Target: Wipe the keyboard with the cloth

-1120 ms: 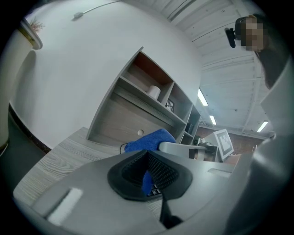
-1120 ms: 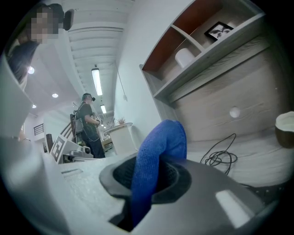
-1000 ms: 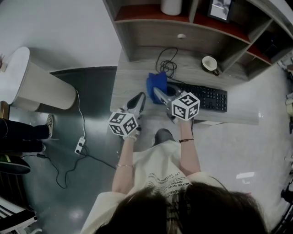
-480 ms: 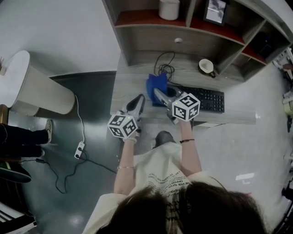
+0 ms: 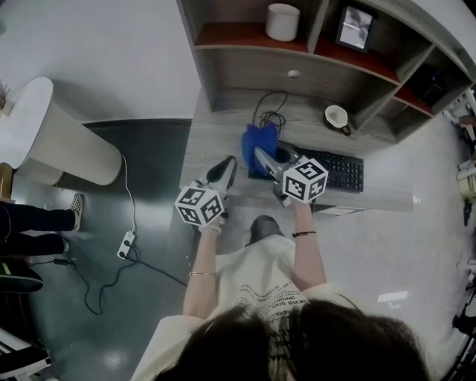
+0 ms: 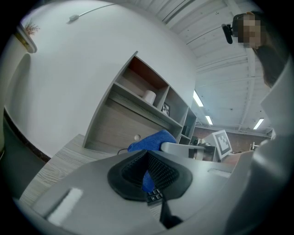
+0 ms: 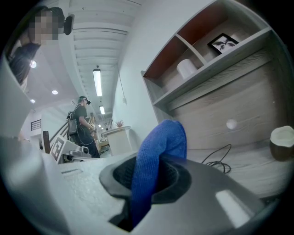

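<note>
A black keyboard point(image 5: 338, 170) lies on the right part of the grey wooden desk point(image 5: 216, 138). The blue cloth point(image 5: 256, 140) sits bunched at the keyboard's left end, and my right gripper point(image 5: 260, 155) is shut on it. In the right gripper view the cloth point(image 7: 161, 142) stands up from between the pads of that gripper point(image 7: 147, 179). My left gripper point(image 5: 229, 160) hovers over the desk's front edge, left of the cloth, shut with nothing in it. Past the left gripper point(image 6: 148, 172) I see the cloth point(image 6: 149, 141) and a few keys point(image 6: 154, 196).
A coiled black cable point(image 5: 269, 111) lies behind the cloth, and a cup point(image 5: 337, 116) stands at the back right. The shelves above hold a white roll point(image 5: 282, 21) and a picture frame point(image 5: 354, 26). A white round stand point(image 5: 52, 141) and a power strip point(image 5: 125, 244) are on the floor to the left.
The head camera has shifted a little. My right gripper with the cloth has edged slightly to the right along the desk. The left gripper has hardly moved.
</note>
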Demonstrator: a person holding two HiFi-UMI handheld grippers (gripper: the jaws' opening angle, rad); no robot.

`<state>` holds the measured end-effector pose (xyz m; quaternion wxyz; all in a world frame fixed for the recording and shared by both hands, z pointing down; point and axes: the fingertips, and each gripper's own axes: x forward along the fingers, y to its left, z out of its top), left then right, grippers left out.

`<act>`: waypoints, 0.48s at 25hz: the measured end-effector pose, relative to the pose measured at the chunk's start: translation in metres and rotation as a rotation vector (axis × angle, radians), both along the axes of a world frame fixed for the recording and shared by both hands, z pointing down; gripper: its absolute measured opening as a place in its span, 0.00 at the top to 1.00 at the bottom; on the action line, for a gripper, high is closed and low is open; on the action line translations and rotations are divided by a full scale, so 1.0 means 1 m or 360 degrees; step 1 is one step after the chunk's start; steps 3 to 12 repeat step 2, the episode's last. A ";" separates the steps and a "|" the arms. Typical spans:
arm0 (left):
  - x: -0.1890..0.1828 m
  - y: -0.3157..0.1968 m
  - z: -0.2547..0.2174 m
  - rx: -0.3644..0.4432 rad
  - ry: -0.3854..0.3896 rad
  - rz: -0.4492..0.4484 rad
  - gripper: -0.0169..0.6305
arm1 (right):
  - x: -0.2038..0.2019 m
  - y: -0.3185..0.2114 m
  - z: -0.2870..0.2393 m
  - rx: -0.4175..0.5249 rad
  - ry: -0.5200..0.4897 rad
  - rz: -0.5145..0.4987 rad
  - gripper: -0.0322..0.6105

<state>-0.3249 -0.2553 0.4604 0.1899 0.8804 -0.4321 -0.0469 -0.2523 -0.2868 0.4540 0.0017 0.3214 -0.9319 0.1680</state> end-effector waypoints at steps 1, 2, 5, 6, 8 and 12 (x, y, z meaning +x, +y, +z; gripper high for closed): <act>0.000 -0.001 -0.001 0.0002 0.0000 0.0001 0.98 | 0.000 0.000 0.000 0.0000 0.0001 0.0001 0.86; 0.000 -0.001 -0.001 0.0004 0.0000 0.0001 0.98 | 0.000 -0.001 0.000 -0.0001 0.0002 0.0001 0.86; 0.000 -0.001 -0.001 0.0004 0.0000 0.0001 0.98 | 0.000 -0.001 0.000 -0.0001 0.0002 0.0001 0.86; 0.000 -0.001 -0.001 0.0004 0.0000 0.0001 0.98 | 0.000 -0.001 0.000 -0.0001 0.0002 0.0001 0.86; 0.000 -0.001 -0.001 0.0004 0.0000 0.0001 0.98 | 0.000 -0.001 0.000 -0.0001 0.0002 0.0001 0.86; 0.000 -0.001 -0.001 0.0004 0.0000 0.0001 0.98 | 0.000 -0.001 0.000 -0.0001 0.0002 0.0001 0.86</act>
